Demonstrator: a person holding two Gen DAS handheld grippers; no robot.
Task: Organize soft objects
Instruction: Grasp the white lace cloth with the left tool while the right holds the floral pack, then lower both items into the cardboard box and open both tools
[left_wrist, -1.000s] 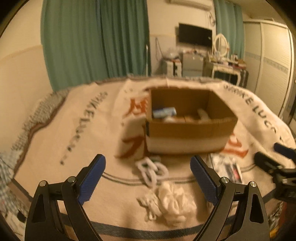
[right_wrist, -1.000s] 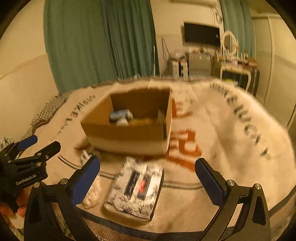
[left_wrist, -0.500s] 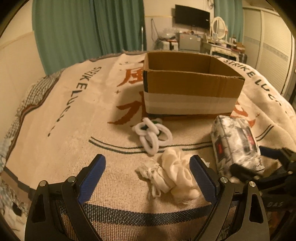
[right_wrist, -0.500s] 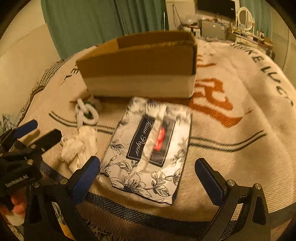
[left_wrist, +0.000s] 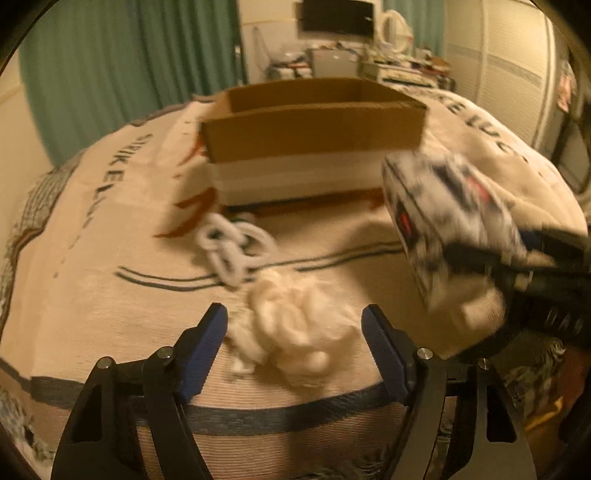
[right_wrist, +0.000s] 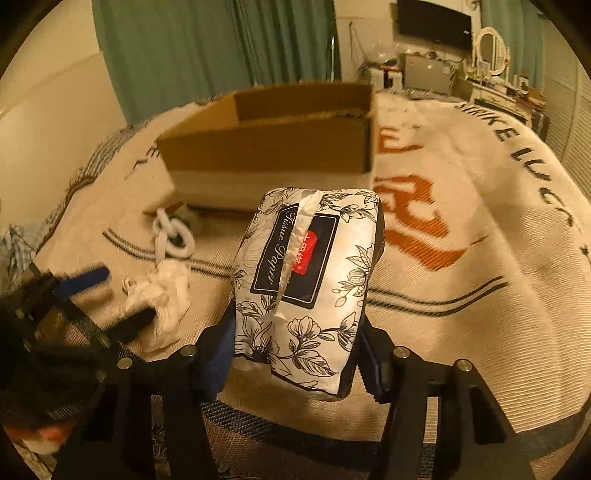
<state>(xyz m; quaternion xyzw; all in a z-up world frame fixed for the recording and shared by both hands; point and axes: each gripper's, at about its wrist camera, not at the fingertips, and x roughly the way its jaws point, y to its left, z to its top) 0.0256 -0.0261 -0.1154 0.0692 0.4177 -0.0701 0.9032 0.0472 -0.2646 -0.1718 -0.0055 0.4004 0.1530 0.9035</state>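
Left of the cardboard box, on the bed blanket, the left gripper has its fingers apart around the crumpled white cloth, not squeezing it. Closer to the box lies a white ring chain. Right of that, the right gripper has its fingers clamped on the tissue pack, lifted up. Hold it gently and carry it over the box's front wall. I cannot see inside the box.
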